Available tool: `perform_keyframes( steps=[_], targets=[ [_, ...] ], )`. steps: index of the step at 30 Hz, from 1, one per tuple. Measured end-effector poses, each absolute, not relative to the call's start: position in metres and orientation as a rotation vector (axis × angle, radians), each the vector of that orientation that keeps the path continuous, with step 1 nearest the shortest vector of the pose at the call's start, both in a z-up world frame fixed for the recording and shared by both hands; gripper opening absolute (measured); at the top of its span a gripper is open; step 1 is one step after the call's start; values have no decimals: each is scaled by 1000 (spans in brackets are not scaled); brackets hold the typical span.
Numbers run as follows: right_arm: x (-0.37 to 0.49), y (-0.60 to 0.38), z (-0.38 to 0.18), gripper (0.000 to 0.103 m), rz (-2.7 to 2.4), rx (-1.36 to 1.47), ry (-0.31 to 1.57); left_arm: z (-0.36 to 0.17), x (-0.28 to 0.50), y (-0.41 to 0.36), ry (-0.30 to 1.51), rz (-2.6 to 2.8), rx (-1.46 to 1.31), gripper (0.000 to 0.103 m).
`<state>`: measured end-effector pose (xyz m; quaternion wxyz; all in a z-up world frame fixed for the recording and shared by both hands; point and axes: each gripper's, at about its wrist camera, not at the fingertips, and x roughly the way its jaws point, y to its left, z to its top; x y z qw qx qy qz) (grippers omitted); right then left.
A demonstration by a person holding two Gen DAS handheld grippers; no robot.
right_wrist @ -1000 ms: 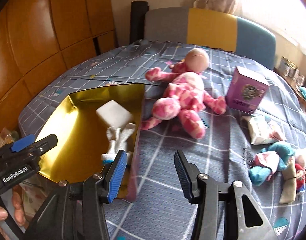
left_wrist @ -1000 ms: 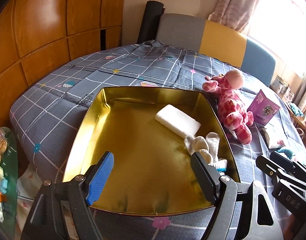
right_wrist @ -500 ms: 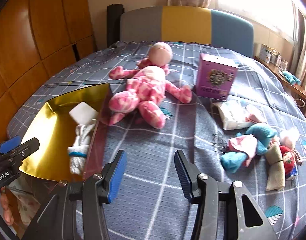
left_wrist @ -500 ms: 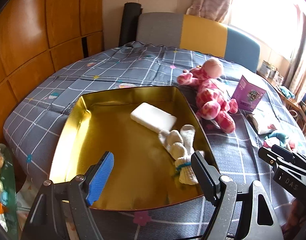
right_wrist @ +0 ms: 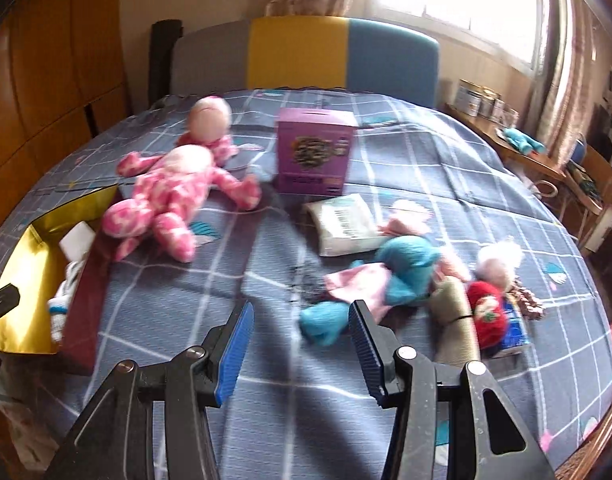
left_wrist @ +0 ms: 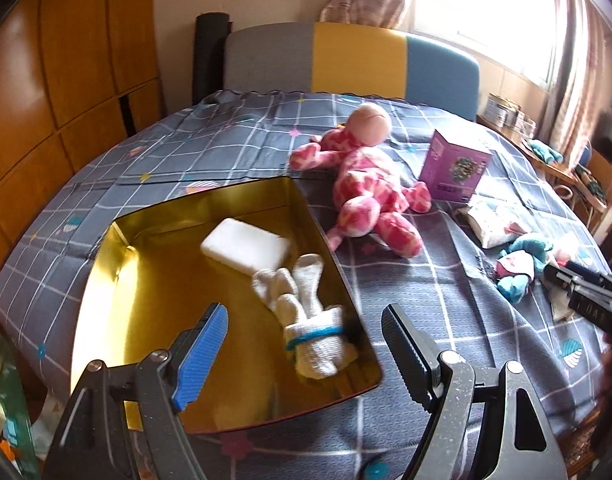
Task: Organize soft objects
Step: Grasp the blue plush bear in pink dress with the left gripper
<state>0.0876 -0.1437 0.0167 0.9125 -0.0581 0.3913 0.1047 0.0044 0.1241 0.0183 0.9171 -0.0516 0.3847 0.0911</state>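
Note:
A gold tray (left_wrist: 106, 280) holds a white block (left_wrist: 246, 246) and a rolled white sock bundle (left_wrist: 306, 320). A pink plush doll (left_wrist: 369, 196) lies on the cloth right of the tray. My left gripper (left_wrist: 306, 344) is open and empty above the tray's near right corner. My right gripper (right_wrist: 302, 344) is open and empty, just in front of a teal and pink plush (right_wrist: 381, 280). The doll (right_wrist: 174, 196) and tray (right_wrist: 22, 264) sit to its left. A red and white small doll (right_wrist: 489, 304) and an olive roll (right_wrist: 453, 320) lie to its right.
A purple box (right_wrist: 313, 156) stands at mid table, with a white packet (right_wrist: 345, 224) in front of it. A grey checked cloth (right_wrist: 266, 264) covers the round table. A grey, yellow and blue chair (left_wrist: 353, 64) stands behind. A side table (right_wrist: 545, 152) is at the right.
Both grippers have swung right. The tray has slid left in both views, and the teal plush and small toys have come in front of my right gripper. Both stay open.

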Motion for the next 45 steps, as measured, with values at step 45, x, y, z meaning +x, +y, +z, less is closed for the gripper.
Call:
perform_keyframes(
  steps=[45],
  targets=[
    [144,-328,0,50,-83,364,867,-33,157,-89,997,-347,178,84]
  ],
)
